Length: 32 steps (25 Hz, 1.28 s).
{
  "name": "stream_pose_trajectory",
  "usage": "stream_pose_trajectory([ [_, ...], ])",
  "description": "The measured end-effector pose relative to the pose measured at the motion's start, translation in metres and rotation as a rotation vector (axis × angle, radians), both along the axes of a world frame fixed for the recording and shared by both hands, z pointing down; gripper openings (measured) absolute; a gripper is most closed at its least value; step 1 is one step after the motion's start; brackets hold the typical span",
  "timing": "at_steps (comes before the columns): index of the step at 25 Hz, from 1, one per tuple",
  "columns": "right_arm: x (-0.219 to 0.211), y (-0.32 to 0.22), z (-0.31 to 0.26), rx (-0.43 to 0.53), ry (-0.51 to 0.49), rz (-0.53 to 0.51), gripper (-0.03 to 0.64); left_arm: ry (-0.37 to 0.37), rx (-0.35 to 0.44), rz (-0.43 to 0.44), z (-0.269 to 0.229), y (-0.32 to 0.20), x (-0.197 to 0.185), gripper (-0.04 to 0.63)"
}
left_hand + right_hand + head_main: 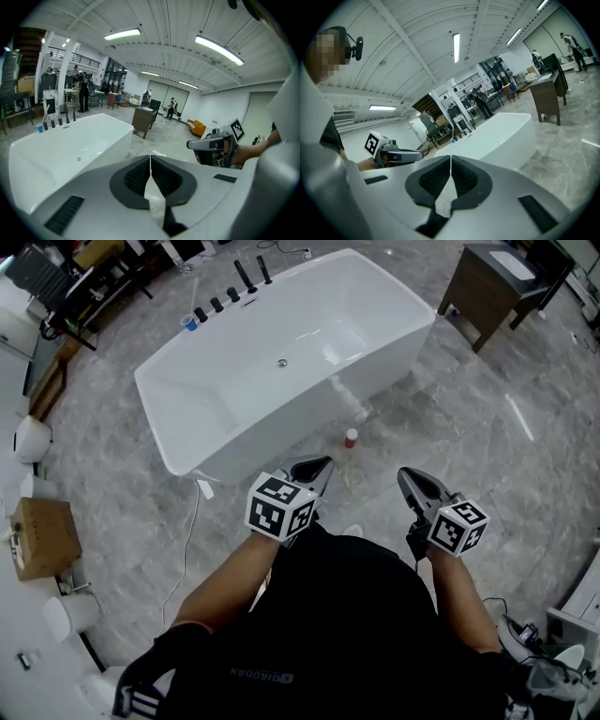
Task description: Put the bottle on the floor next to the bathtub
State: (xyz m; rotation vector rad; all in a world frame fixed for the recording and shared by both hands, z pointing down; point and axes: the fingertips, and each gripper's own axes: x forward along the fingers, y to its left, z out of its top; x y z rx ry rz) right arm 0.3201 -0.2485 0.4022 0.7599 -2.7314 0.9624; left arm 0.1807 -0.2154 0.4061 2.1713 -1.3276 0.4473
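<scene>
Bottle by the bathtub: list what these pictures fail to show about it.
- Head view: bottle too small; label and contents unreadable.
- Left gripper view: bottle not visible, likely behind the left gripper's own body.
- Right gripper view: same, behind the right gripper.
- Head view: dark fittings on the bathtub rim too small to identify.

Dark wooden cabinet point(492, 287) at upper right. Cardboard box point(42, 538) at far left, thin white cable point(190, 531) near it. Small blue cup point(190, 322) just beside a row of black taps point(230, 292). Overhead, long ceiling lights point(123, 34); far back, standing people point(83, 91) and an orange object point(197, 126).
</scene>
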Motion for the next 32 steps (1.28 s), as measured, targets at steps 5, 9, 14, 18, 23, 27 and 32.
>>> stream_pose_trajectory([
  [5, -0.006, -0.003, -0.008, 0.029, -0.016, 0.003, 0.038, -0.004, 0.011, -0.003, -0.005, -0.004, -0.003, 0.02],
  [9, -0.003, 0.001, -0.005, 0.033, -0.012, 0.014, 0.038, -0.013, 0.015, 0.012, -0.005, -0.002, -0.001, 0.02],
  [14, 0.004, 0.005, 0.0, 0.028, -0.006, 0.022, 0.038, -0.02, 0.016, 0.02, -0.005, 0.0, 0.003, 0.02],
  [18, 0.005, 0.009, 0.002, 0.03, 0.001, 0.023, 0.038, -0.02, 0.017, 0.028, -0.005, 0.003, 0.005, 0.02],
  [23, 0.007, 0.014, 0.002, 0.035, 0.006, 0.021, 0.038, -0.019, 0.016, 0.033, -0.003, 0.007, 0.008, 0.02],
  [27, 0.009, 0.016, 0.002, 0.037, 0.012, 0.019, 0.037, -0.019, 0.016, 0.032, -0.003, 0.008, 0.009, 0.02],
  [32, 0.011, 0.018, 0.003, 0.042, 0.013, 0.021, 0.037, -0.019, 0.022, 0.034, -0.004, 0.01, 0.01, 0.02],
])
